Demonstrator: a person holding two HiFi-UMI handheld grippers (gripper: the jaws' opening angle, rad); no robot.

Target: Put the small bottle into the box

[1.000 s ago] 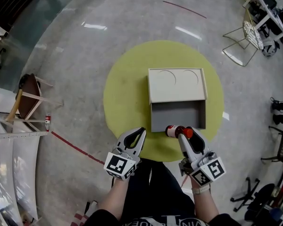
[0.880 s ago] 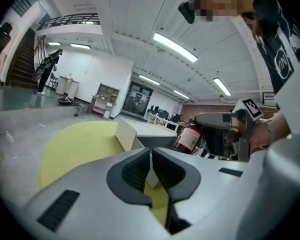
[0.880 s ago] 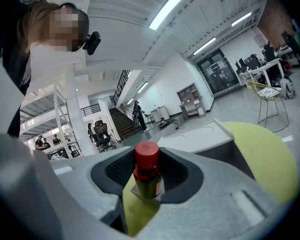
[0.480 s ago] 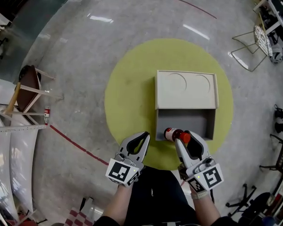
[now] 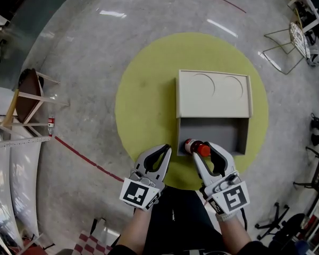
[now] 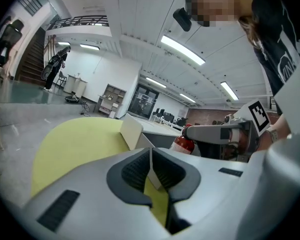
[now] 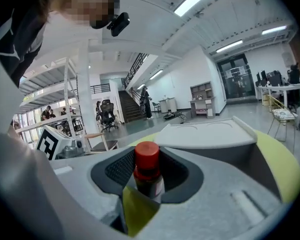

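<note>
The small bottle (image 5: 194, 147), dark with a red cap, lies sideways between the jaws of my right gripper (image 5: 202, 149), which is shut on it. It hangs at the near left corner of the open box (image 5: 248, 137), whose grey inside faces up and whose cream lid (image 5: 213, 94) lies flat behind. In the right gripper view the bottle (image 7: 148, 176) stands between the pads, with the box (image 7: 210, 134) just ahead. My left gripper (image 5: 164, 152) is shut and empty, left of the box. From the left gripper view I see the bottle (image 6: 183, 143) and the right gripper (image 6: 215, 133).
The box rests on a round yellow mat (image 5: 149, 94) on a grey floor. A wooden chair (image 5: 26, 97) and a small bottle on the floor (image 5: 51, 124) are far left. A wire chair (image 5: 287, 47) stands at the upper right.
The right gripper has stayed shut on the bottle and sits slightly nearer the box's near left corner. The left gripper has edged forward a little.
</note>
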